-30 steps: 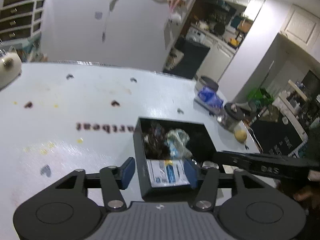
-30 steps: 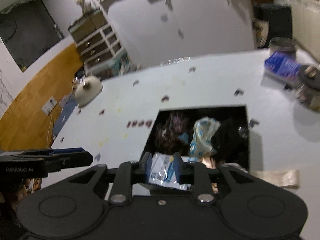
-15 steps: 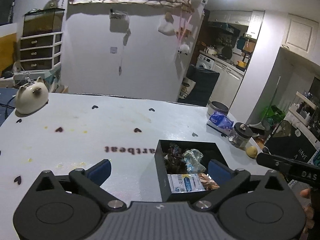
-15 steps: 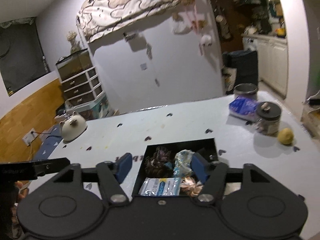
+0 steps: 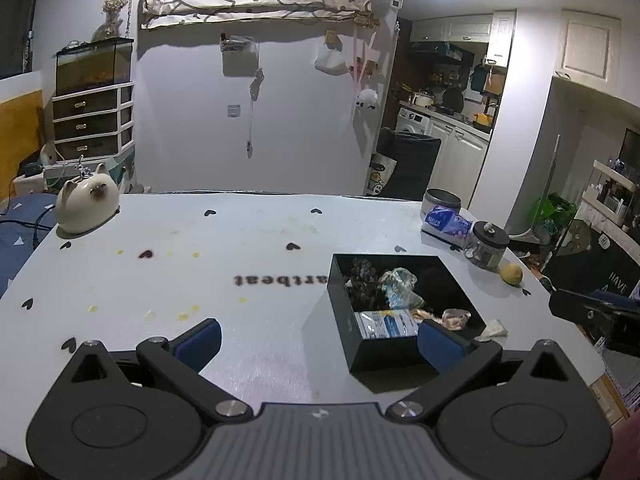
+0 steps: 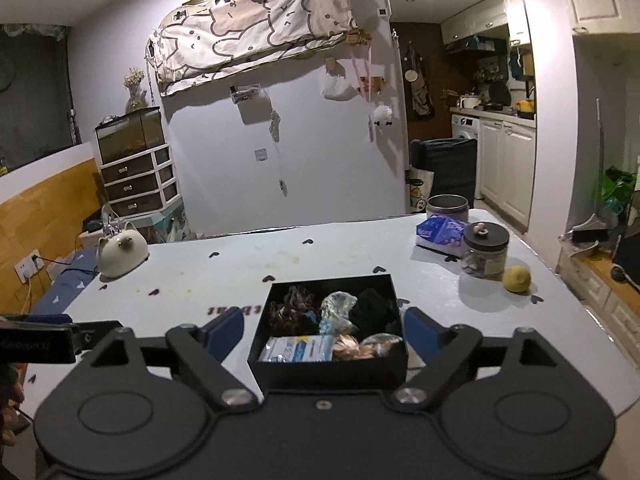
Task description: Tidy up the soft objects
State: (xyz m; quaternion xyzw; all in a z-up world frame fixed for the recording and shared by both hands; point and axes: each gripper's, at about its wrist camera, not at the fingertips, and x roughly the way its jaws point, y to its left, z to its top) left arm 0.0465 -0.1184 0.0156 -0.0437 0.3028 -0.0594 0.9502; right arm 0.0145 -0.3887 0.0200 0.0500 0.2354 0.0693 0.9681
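Box: black open box [image 6: 328,364] stands on the white table [image 5: 160,280], toward its right near side; in the right wrist view it sits between the two blue fingertips.
Contents: white and blue packet [image 6: 298,349] lies flat at the near wall; behind it a dark crumpled piece [image 6: 294,306], a clear crumpled bag [image 6: 336,310] and a black cloth [image 6: 374,308]; a pinkish brown soft thing [image 6: 352,352] is beside the packet.
Right gripper: right gripper [image 6: 322,330] has its fingers spread wide, one on each side of the box, holding nothing.
Left gripper: left gripper [image 5: 318,340] is also wide apart and holds nothing; its right fingertip [image 5: 438,346] is in front of the near right corner of the box, its left fingertip over bare table.
Near the box: small pale scrap [image 5: 494,328] lies on the table just beside the right wall.
Far right of table: glass jar with black lid [image 6: 484,250], yellow lemon [image 6: 516,278] near it, blue tissue pack [image 6: 440,230] and a grey tin [image 6: 446,206] behind.
Far left of table: white cat-shaped pot [image 5: 86,206] stands well apart from the box.
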